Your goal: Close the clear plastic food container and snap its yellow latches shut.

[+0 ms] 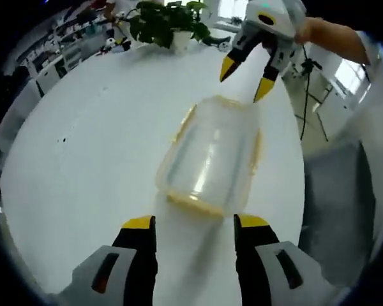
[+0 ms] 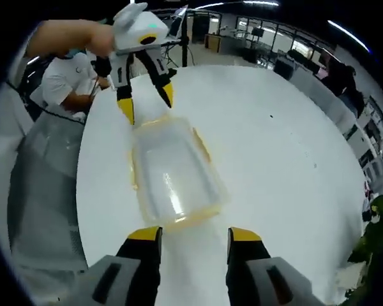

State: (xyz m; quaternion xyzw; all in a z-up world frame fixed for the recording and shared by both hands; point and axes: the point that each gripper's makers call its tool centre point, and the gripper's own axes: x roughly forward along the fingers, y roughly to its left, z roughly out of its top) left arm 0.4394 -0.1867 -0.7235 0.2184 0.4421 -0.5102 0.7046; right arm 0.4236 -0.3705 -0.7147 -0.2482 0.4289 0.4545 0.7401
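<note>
A clear plastic food container [image 1: 210, 156] with yellow latches lies on the round white table [image 1: 96, 134], its lid on top. My left gripper [image 1: 195, 223] is open just short of its near end, jaws apart with nothing between them. At the far end hovers my right gripper [image 1: 246, 80], open with yellow tips just above the rim. In the right gripper view the container [image 2: 172, 172] lies ahead of my open right gripper [image 2: 195, 234], and the left gripper [image 2: 145, 102] stands open at the far end.
A potted green plant [image 1: 169, 25] stands at the table's far edge. A seated person in white [image 2: 67, 83] is beyond the table [image 2: 274, 146]. The table edge and grey floor [image 1: 335, 191] run close along the container's side.
</note>
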